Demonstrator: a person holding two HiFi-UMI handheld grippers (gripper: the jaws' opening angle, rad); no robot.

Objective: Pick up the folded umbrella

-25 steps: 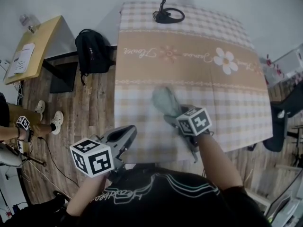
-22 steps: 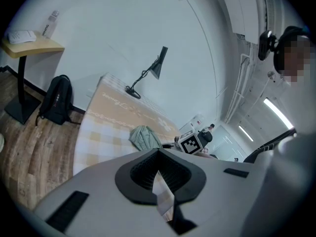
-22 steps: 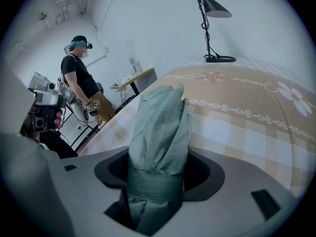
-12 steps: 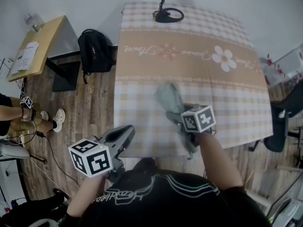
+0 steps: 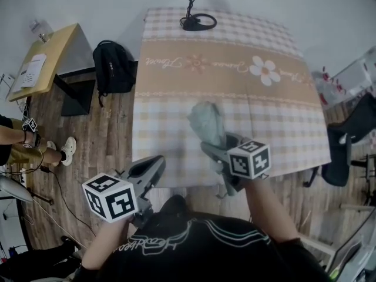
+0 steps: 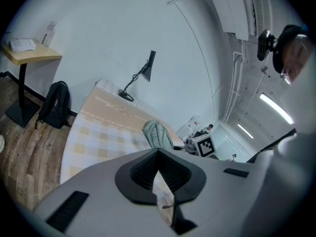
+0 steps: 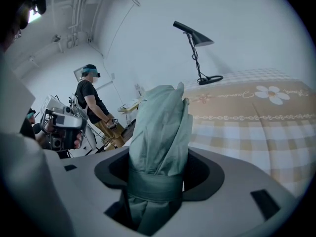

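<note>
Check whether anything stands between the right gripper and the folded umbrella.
Nothing visible does: the right gripper is shut directly on the folded umbrella, its jaws pressing the strapped section with nothing else between them.

Cursive script on the tablecloth [image 5: 161, 63] and shirt [image 5: 176, 239] is too blurred to read

From overhead, the head camera looks steeply down on the table [image 5: 282, 116]. Both gripper cameras sit close behind their jaws, sharing its lamp [image 7: 195, 34].
</note>
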